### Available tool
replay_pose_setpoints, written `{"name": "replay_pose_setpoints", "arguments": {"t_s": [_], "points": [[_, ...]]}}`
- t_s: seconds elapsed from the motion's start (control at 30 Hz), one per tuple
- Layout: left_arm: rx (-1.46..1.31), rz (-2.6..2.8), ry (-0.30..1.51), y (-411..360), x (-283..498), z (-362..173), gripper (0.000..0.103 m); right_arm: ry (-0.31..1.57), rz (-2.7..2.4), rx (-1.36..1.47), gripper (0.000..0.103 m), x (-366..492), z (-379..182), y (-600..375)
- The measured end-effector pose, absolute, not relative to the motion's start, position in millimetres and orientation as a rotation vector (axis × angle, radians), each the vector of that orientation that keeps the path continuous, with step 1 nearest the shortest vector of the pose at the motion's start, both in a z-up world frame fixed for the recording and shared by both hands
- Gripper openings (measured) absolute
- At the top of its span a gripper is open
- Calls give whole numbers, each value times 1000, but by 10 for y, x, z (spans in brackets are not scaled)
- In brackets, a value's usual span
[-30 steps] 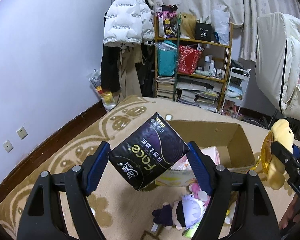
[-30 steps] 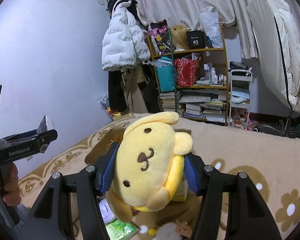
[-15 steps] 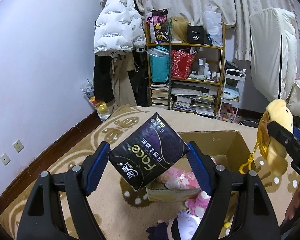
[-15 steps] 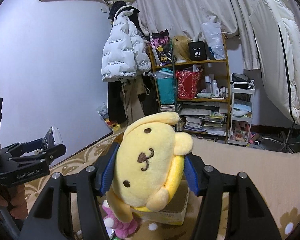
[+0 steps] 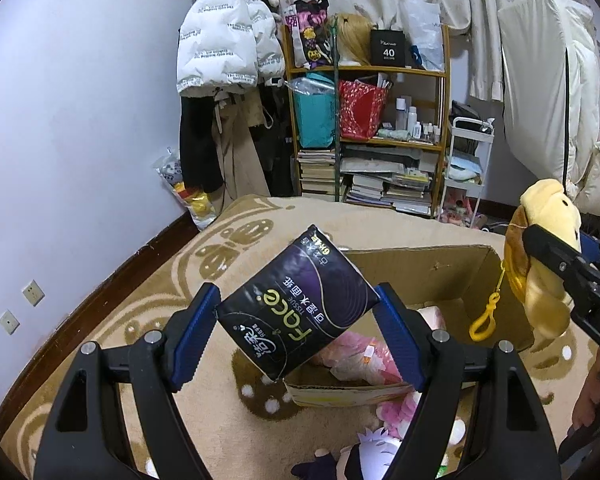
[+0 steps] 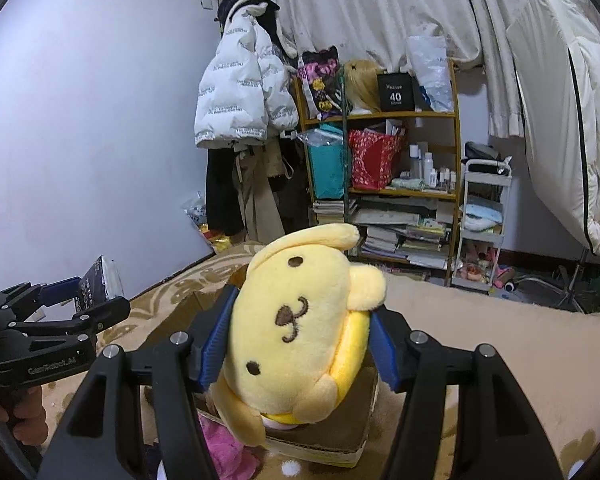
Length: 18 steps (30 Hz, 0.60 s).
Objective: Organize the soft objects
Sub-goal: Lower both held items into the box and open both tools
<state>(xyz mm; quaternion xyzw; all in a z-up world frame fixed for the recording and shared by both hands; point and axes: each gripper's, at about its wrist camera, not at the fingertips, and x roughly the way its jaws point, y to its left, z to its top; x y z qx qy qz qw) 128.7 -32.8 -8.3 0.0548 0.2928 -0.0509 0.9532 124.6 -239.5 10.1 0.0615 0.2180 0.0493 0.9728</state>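
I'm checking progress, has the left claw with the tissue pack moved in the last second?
Yes. The left claw has risen and tipped up: the cardboard box sits lower behind the tissue pack.

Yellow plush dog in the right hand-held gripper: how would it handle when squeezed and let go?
The yellow plush dog bulges around the right hand-held gripper, so probably soft and springy. It looks light. Its rounded body may roll on landing in the cardboard box.

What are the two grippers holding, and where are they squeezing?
The left gripper squeezes the black tissue pack by its two ends. The right gripper squeezes the yellow plush dog by its head's sides.
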Motion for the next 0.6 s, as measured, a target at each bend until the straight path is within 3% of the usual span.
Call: {"name": "replay_pose_setpoints", "arguments": {"t_s": [0.6], "points": [[140,-166,680,-539,1513,-395,78,548,108,138,66,1388,-266,-2494]]}}
